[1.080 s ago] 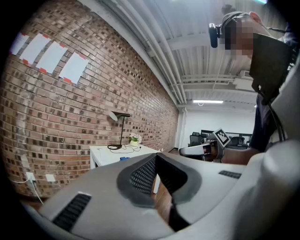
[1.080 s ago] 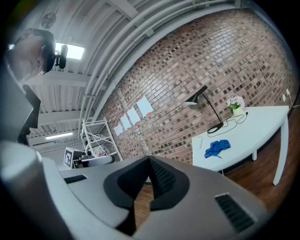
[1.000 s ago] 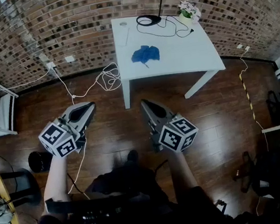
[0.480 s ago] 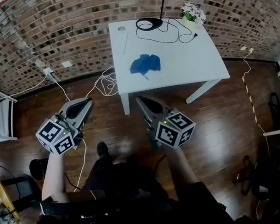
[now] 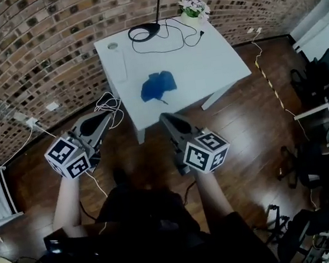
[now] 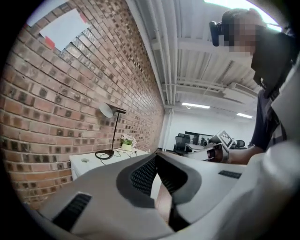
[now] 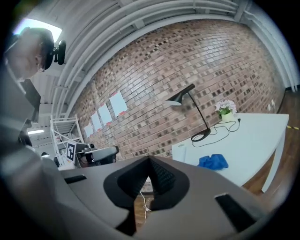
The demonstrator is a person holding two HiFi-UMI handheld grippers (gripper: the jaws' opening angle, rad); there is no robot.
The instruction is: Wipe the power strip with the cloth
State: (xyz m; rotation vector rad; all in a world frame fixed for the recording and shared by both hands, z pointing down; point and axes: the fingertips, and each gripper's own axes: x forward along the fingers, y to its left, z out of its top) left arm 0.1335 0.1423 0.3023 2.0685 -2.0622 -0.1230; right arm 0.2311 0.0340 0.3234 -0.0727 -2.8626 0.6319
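Note:
A crumpled blue cloth (image 5: 158, 86) lies near the front of the white table (image 5: 216, 68). It also shows in the right gripper view, cloth (image 7: 213, 161). A long white power strip (image 5: 119, 65) lies along the table's left side. My left gripper (image 5: 107, 114) hangs over the wooden floor just short of the table's left front corner, shut and empty. To its right, my right gripper (image 5: 164, 118) is at the table's front edge, below the cloth, also shut with nothing in it. Both pairs of jaws meet at the tips in the gripper views: left gripper (image 6: 155, 155), right gripper (image 7: 150, 161).
At the back of the table stand a black desk lamp (image 5: 144, 30) with its looped cable (image 5: 179, 37) and a flower pot (image 5: 192, 5). White cables (image 5: 108, 102) lie on the floor by the brick wall. Office chairs (image 5: 318, 73) crowd the right side.
The person has stepped closer to the table, which now sits nearer and turned leftward in the head view. Both grippers stay shut and have kept their places in front of the body.

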